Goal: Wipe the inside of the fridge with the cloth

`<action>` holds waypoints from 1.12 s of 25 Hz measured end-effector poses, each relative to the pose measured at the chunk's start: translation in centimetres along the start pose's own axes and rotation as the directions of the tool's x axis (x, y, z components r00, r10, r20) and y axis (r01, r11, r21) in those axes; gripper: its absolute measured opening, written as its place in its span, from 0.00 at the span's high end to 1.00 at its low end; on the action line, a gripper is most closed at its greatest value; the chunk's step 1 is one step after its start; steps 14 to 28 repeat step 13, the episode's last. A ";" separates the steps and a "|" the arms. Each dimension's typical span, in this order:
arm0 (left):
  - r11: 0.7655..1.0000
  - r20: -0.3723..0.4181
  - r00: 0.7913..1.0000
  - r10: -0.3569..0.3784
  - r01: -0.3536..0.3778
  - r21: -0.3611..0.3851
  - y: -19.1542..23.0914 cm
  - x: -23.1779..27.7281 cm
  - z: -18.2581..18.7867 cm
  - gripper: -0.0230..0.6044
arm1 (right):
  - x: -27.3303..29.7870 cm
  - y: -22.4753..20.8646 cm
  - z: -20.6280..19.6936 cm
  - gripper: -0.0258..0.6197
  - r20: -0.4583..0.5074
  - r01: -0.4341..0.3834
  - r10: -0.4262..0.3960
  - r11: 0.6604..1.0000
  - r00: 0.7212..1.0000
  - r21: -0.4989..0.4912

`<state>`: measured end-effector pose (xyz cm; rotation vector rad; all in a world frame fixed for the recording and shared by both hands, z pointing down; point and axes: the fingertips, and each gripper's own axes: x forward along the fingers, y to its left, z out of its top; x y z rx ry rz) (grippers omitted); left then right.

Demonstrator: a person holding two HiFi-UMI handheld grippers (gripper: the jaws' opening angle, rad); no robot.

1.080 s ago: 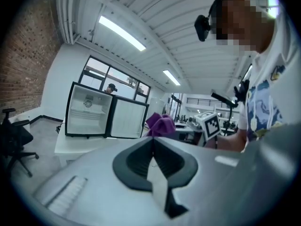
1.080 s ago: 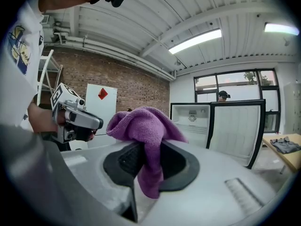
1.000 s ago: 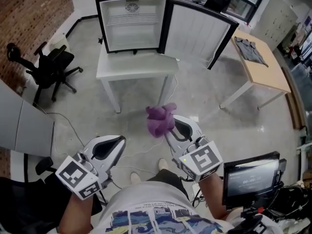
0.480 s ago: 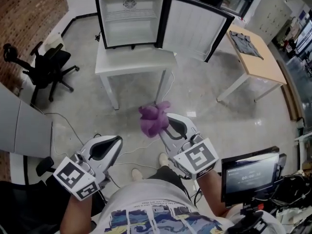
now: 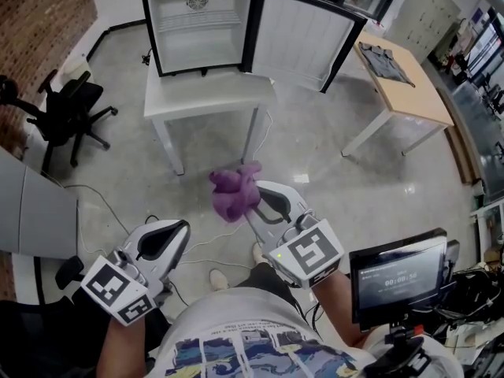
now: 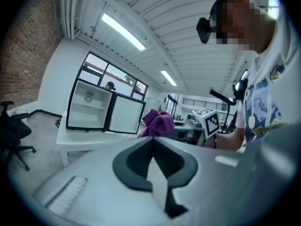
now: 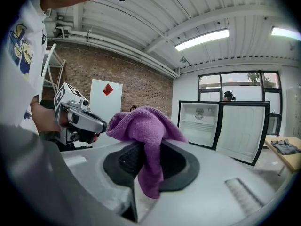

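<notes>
Right gripper (image 5: pixel 253 205): jaws clamped on the bunched purple cloth (image 5: pixel 231 194), held over open concrete floor (image 5: pixel 331 172), well short of the white table (image 5: pixel 206 94). Left gripper (image 5: pixel 175 233): held lower at the left, jaws pressed together with nothing between them. The fridge (image 5: pixel 197 38) is set at the table's far edge, its door (image 5: pixel 298 38) swung wide to the right. A strip of tabletop is shown before it. A wooden table (image 5: pixel 409 97) and an office chair (image 5: pixel 67 105) are seen well apart on either side.
</notes>
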<state>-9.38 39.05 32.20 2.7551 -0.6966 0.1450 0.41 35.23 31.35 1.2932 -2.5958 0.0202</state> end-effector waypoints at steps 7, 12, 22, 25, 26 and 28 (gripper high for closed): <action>1.000 0.000 1.000 -0.002 0.002 -0.010 -0.2 -1.2 -0.5 0.95 | 0.1 1.5 0.2 0.85 -0.010 -0.012 0.011 1.000 1.000 -0.014; 1.000 0.005 1.000 0.000 0.000 -0.013 -0.2 -0.7 -0.8 0.95 | 0.1 1.2 -0.3 0.85 -0.013 -0.015 0.015 1.000 1.000 -0.016; 1.000 0.006 1.000 0.001 -0.001 -0.013 -0.1 -0.6 -0.9 0.95 | 0.2 1.1 -0.3 0.85 -0.012 -0.018 0.017 1.000 1.000 -0.020; 1.000 0.006 1.000 0.001 -0.001 -0.013 -0.1 -0.6 -0.9 0.95 | 0.2 1.1 -0.3 0.85 -0.012 -0.018 0.017 1.000 1.000 -0.020; 1.000 0.006 1.000 0.001 -0.001 -0.013 -0.1 -0.6 -0.9 0.95 | 0.2 1.1 -0.3 0.85 -0.012 -0.018 0.017 1.000 1.000 -0.020; 1.000 0.006 1.000 0.001 -0.001 -0.013 -0.1 -0.6 -0.9 0.95 | 0.2 1.1 -0.3 0.85 -0.012 -0.018 0.017 1.000 1.000 -0.020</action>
